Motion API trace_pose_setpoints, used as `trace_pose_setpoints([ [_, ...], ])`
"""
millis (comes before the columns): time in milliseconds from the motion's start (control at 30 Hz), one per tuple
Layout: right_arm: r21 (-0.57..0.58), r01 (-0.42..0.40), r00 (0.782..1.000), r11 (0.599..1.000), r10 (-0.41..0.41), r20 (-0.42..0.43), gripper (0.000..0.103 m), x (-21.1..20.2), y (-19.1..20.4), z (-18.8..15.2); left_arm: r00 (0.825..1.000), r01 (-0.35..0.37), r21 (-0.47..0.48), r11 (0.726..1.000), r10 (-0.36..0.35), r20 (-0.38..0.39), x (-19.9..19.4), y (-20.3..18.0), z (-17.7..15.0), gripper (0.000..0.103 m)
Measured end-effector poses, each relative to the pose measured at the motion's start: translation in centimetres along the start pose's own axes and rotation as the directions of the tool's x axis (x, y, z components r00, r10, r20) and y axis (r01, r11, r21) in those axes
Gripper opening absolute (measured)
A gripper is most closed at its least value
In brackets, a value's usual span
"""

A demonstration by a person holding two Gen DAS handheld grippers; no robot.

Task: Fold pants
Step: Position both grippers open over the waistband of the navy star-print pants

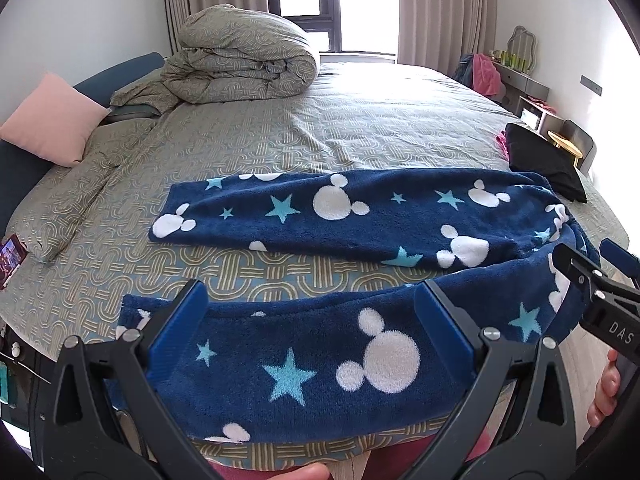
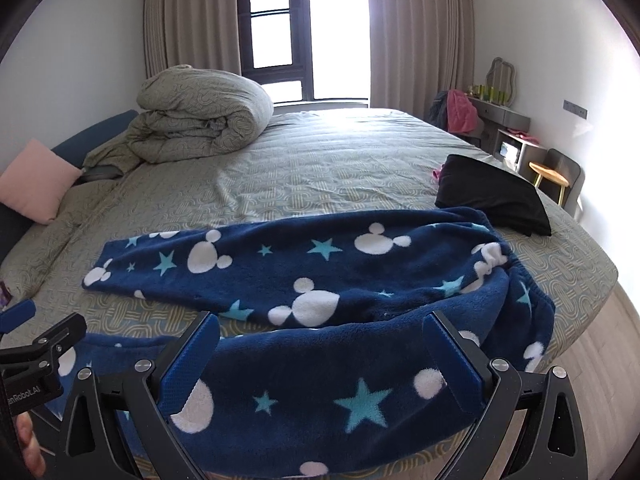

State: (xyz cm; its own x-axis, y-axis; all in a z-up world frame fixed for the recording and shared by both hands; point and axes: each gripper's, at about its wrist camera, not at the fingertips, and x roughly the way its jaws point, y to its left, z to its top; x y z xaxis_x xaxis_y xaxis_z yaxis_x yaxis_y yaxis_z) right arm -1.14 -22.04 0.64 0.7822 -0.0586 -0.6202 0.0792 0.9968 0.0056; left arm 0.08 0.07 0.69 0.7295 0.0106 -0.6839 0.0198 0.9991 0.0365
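Left hand-held gripper (image 1: 310,320) and right hand-held gripper (image 2: 322,344) hung jaws apart over the pants (image 1: 360,216), spread across the bed's (image 1: 360,120) near edge. Soft, floppy fleece; I'd pinch the near leg's edge.

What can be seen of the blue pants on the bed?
The blue pants look like plush fleece, navy with white mouse-head shapes and light blue stars. They lie spread on the patterned bed sheet, legs apart, elastic waistband to the right. The near leg runs along the bed's front edge between both open tools' fingers.
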Motion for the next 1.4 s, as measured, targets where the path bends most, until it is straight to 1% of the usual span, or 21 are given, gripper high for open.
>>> trace_pose_setpoints([
  [167,0.017,-0.038,0.999,0.999,0.038,-0.022,0.103,0.2,-0.2,-0.3,1.0,-0.009,0.001,1.0,0.009,-0.015,0.2,-0.2,-0.1,0.103],
  [300,0.031,-0.063,0.997,0.998,0.064,-0.044,0.103,0.6,-0.4,-0.4,1.0,-0.028,0.009,1.0,0.028,-0.003,0.0,-0.4,-0.4,0.103],
  [533,0.015,-0.081,0.995,0.997,0.081,-0.056,0.103,0.6,-0.1,-0.6,0.999,-0.033,0.034,0.999,0.034,-0.004,0.0,-0.7,-0.6,0.103],
  [633,0.01,-0.083,0.994,0.996,0.084,-0.063,0.103,0.6,0.0,-0.8,0.999,-0.032,0.042,0.999,0.032,0.006,-0.3,-0.9,-0.6,0.103],
  [767,0.009,-0.087,0.993,0.996,0.087,-0.077,0.103,0.7,0.1,-0.9,1.0,-0.019,0.038,0.999,0.019,-0.013,-0.2,-0.8,-0.5,0.103],
  [867,0.013,-0.094,0.992,0.995,0.095,-0.081,0.103,0.7,0.0,-0.9,0.999,0.003,0.017,1.0,-0.002,-0.045,0.2,-0.5,-0.7,0.103],
  [933,0.01,-0.095,0.992,0.995,0.095,-0.08,0.103,0.6,0.1,-0.9,0.998,0.013,0.019,1.0,-0.012,-0.06,0.4,-0.6,-0.8,0.103],
  [1133,0.001,-0.099,0.991,0.995,0.099,-0.087,0.103,0.8,0.2,-1.1,0.998,0.023,0.049,0.999,-0.02,-0.054,0.0,-0.8,-1.0,0.103],
  [1400,0.0,-0.102,0.991,0.995,0.101,-0.091,0.103,0.8,0.2,-1.2,0.998,0.024,0.042,0.999,-0.022,-0.062,0.0,-0.7,-1.0,0.103],
])
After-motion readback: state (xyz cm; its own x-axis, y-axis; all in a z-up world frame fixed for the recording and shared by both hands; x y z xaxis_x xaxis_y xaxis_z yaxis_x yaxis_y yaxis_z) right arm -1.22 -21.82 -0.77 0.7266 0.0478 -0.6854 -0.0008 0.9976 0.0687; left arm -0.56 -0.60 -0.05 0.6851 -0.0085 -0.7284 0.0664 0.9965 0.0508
